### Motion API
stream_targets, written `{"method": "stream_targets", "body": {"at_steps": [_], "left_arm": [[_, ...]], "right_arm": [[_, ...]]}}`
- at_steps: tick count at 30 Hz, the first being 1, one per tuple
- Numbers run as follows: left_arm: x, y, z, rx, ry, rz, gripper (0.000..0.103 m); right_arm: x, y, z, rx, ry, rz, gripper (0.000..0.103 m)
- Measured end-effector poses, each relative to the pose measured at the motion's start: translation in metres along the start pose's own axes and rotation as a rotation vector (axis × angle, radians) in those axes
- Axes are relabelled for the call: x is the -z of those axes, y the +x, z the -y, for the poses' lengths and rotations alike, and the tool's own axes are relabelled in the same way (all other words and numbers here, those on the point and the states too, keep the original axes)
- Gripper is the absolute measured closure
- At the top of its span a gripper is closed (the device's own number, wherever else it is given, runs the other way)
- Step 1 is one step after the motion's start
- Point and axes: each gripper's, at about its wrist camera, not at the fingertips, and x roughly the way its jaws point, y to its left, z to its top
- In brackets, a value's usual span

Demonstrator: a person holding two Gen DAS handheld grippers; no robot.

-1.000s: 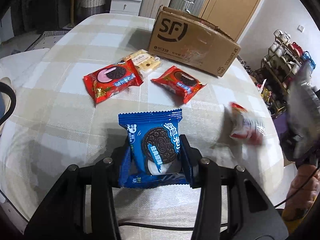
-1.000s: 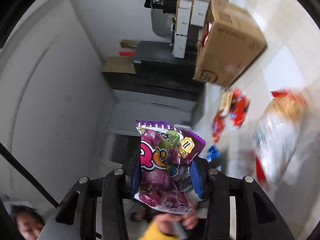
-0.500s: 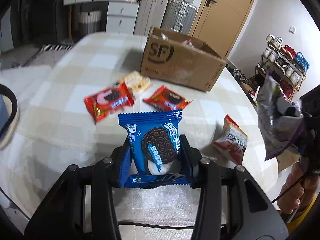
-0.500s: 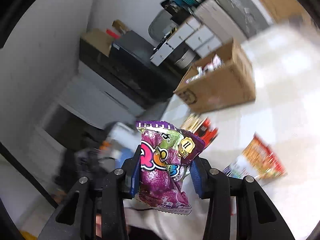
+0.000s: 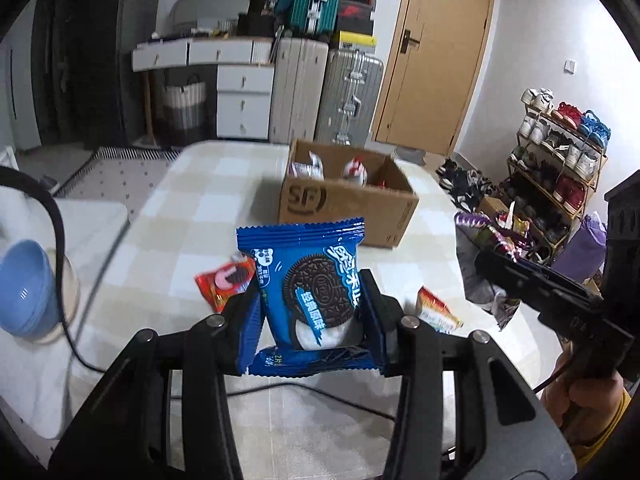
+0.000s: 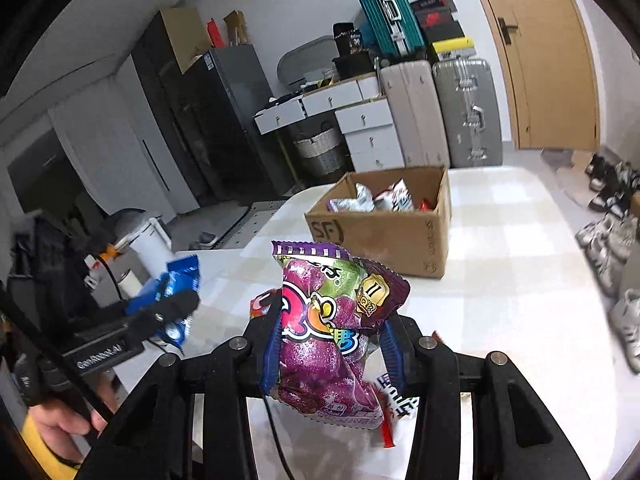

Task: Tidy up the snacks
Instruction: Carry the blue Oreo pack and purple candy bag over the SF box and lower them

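My left gripper (image 5: 312, 312) is shut on a blue Oreo packet (image 5: 308, 280) and holds it raised above the checked table (image 5: 192, 216). My right gripper (image 6: 332, 340) is shut on a purple candy bag (image 6: 332, 328), also raised. The open cardboard box (image 5: 348, 208) stands ahead on the table with several snack packets inside; it also shows in the right wrist view (image 6: 384, 224). The right gripper with its bag shows at the right of the left wrist view (image 5: 492, 264). The left gripper with the blue packet shows at the left of the right wrist view (image 6: 172, 300).
A red Oreo packet (image 5: 224, 280) and a red-and-white snack bag (image 5: 436, 312) lie on the table below my left gripper. A blue bowl (image 5: 24, 284) sits at the left. A shoe rack (image 5: 560, 148) stands to the right, drawers and suitcases behind.
Both grippers have risen and tilted up with their packets. The box's open top and contents now show, and the right gripper has turned to face the box.
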Motion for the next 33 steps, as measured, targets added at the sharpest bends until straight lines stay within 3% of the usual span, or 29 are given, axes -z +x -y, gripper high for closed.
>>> {"method": "stream_targets", "body": {"at_steps": [8,19,28,33], "left_arm": [[-0.023,-0.036,0.006,-0.017,0.011,0.058,0.062],[-0.056,-0.069,0.008,0.011,0.03,0.098,0.062],[-0.091,-0.071,0.013,0.013,0.055,0.118,0.062],[-0.115,-0.049,0.02,0.011,0.074,0.109,0.062]], "right_arm": [[-0.012,-0.026,-0.019,0.056,-0.059,0.039,0.061],[-0.048,-0.047,-0.042,0.06,-0.11,0.124,0.061],[-0.081,-0.044,-0.047,0.09,-0.143,0.163,0.061],[-0.099,-0.028,-0.041,0.107,-0.15,0.157,0.061]]}}
